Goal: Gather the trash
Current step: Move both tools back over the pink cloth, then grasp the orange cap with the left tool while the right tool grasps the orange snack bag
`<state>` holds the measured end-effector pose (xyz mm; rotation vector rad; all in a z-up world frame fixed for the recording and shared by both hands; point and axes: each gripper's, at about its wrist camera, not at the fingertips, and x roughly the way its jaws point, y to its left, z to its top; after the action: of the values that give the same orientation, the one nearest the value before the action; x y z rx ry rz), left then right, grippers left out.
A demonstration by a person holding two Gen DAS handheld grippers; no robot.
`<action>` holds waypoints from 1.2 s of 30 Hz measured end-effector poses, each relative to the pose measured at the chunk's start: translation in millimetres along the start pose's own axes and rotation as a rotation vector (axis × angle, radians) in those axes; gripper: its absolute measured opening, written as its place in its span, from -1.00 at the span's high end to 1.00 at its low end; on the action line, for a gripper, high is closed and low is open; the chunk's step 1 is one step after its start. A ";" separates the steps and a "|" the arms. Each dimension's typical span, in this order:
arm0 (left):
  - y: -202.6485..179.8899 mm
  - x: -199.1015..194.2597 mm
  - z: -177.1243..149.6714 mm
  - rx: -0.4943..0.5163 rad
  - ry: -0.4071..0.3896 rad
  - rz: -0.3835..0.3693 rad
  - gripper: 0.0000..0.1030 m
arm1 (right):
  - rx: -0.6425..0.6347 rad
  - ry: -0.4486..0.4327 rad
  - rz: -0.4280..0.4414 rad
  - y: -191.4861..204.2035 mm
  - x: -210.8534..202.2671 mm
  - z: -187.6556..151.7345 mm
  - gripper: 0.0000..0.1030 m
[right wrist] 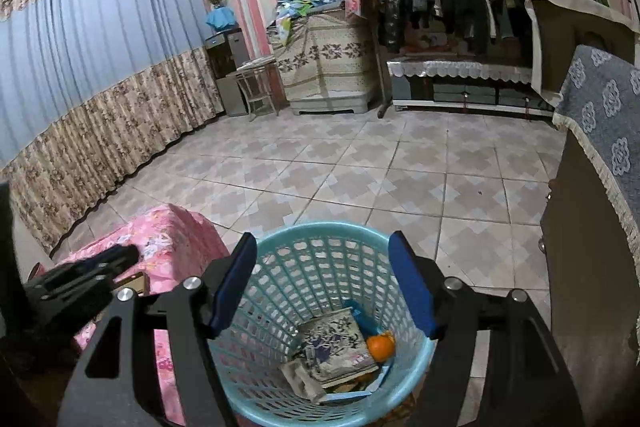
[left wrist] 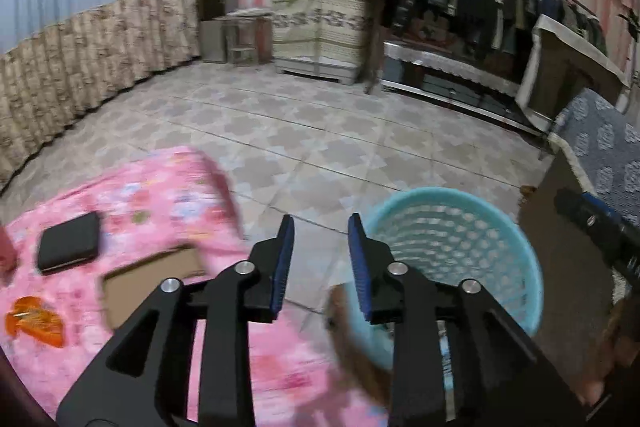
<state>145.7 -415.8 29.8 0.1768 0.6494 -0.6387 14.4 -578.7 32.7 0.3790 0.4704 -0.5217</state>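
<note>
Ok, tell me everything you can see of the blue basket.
The basket is a round, light-blue bin that looks like plastic, with a solid rim and perforated lattice walls narrowing downward. It stands upright on the tiled floor, close beside the pink-covered surface. Inside lie an orange, a patterned flat packet and crumpled paper scraps. The right gripper hangs open above it, touching nothing.

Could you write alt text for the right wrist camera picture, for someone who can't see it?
An open two-finger gripper hovers over a light blue plastic basket that holds a patterned packet, an orange and paper scraps. A table with a pink floral cloth stands left of it, with the other gripper above; beyond lie a tiled floor and a clothes rack.
</note>
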 end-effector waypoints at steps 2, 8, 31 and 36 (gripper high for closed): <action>36.9 -15.9 -3.0 -0.029 -0.009 0.044 0.29 | -0.030 -0.008 0.026 20.1 -1.3 3.2 -0.32; 175.8 -84.1 -26.0 -0.131 -0.058 0.233 0.00 | -0.168 -0.006 0.137 115.3 -1.3 0.1 -0.33; 439.8 -99.8 -158.7 -0.411 0.191 0.419 -0.42 | -0.508 0.423 0.358 450.9 107.6 -201.7 0.43; 435.1 -93.0 -165.3 -0.393 0.198 0.414 -0.42 | -0.536 0.379 0.384 453.2 97.4 -195.8 0.80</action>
<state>267.6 33.8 -61.3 0.0041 0.8859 -0.0884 275.1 -162.9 -78.0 0.0414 0.8561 0.0639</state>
